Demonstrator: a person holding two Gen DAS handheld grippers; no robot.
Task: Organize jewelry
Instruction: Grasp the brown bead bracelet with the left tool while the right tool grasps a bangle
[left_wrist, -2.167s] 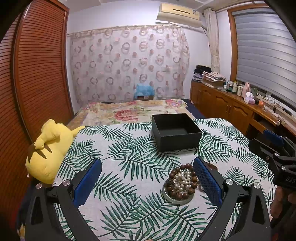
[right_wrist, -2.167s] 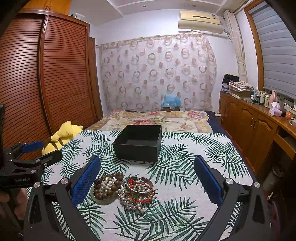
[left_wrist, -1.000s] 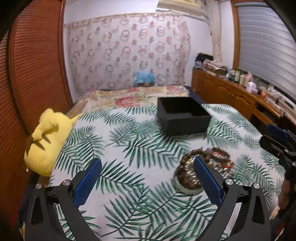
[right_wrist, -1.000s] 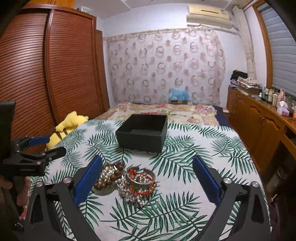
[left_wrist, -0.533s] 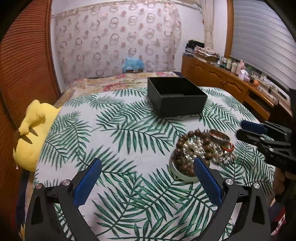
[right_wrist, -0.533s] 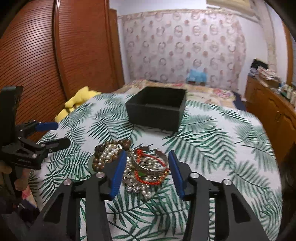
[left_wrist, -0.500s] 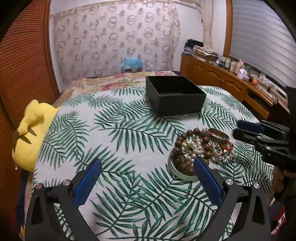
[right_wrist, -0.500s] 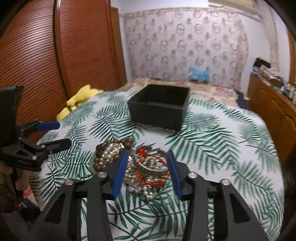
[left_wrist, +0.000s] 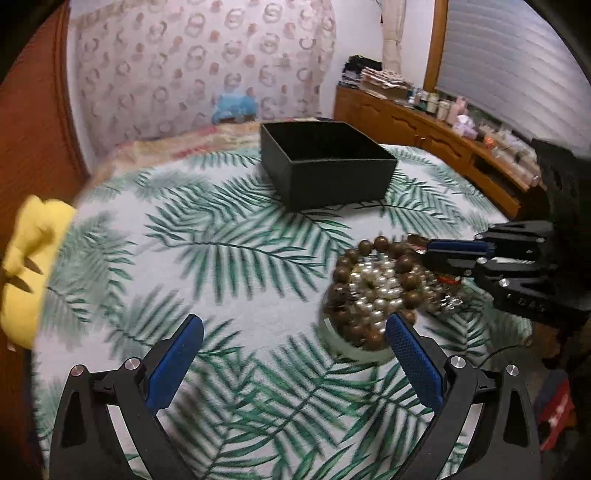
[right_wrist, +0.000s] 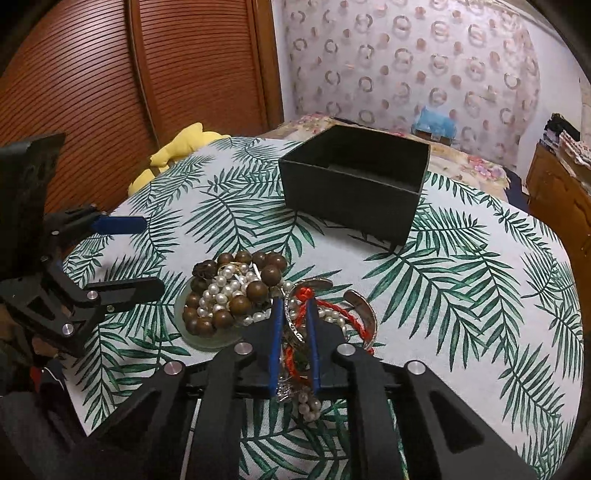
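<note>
My right claw (right_wrist: 294, 314) was closing, its blue pads nearly together over a tangle of red cord (right_wrist: 334, 308), silver bangle (right_wrist: 360, 301) and small pearls; whether the pads already pressed on it I could not tell. At ten o'clock from the claw, touching that tangle, sat a shallow dish (right_wrist: 207, 338) heaped with big brown wooden beads and white pearls. The empty black box (right_wrist: 354, 184) stood well apart at one o'clock on the palm-leaf cloth (right_wrist: 461, 295). My left claw (left_wrist: 295, 352) hung spread wide above the cloth, nothing between its pads, the dish just by its right finger. A yellow plush (left_wrist: 26, 273) lay at its nine o'clock.
</note>
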